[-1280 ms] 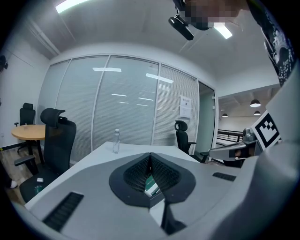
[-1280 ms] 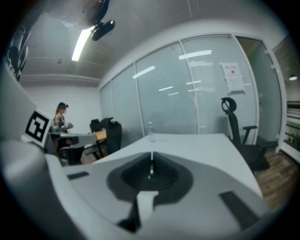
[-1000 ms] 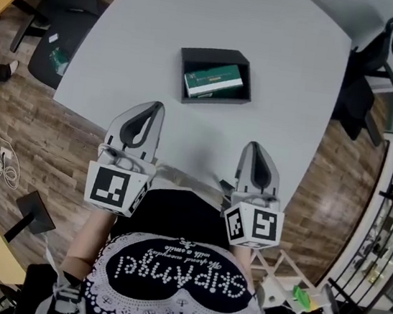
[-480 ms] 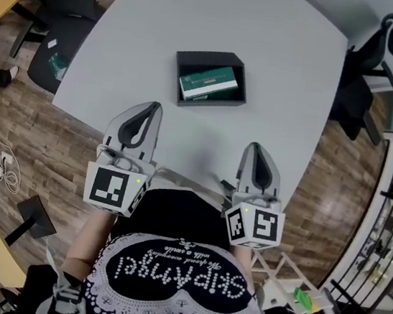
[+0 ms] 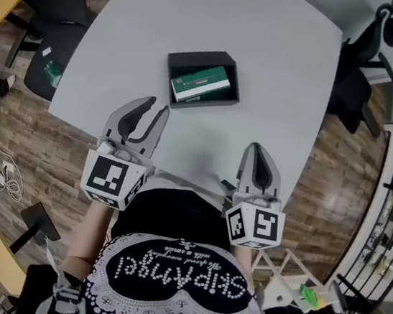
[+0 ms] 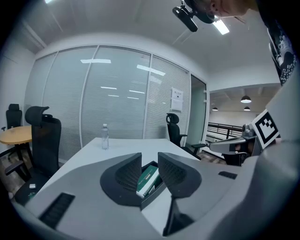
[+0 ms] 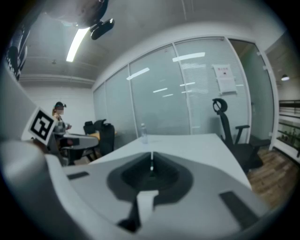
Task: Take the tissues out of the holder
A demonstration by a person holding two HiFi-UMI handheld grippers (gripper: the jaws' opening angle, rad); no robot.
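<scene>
My left gripper has just been opening its jaws. They now stand partly apart with nothing between the pads, and I read that as getting ready to reach in, with no grasp begun. My right gripper sits beside it with its jaws together and empty. Ahead of the left jaws and a little to their right, not yet touching them, the black holder rests on the table. The tissue pack lies inside it, green face up. Its long axis slants across my left gripper's line, with the far end off to the right.
</scene>
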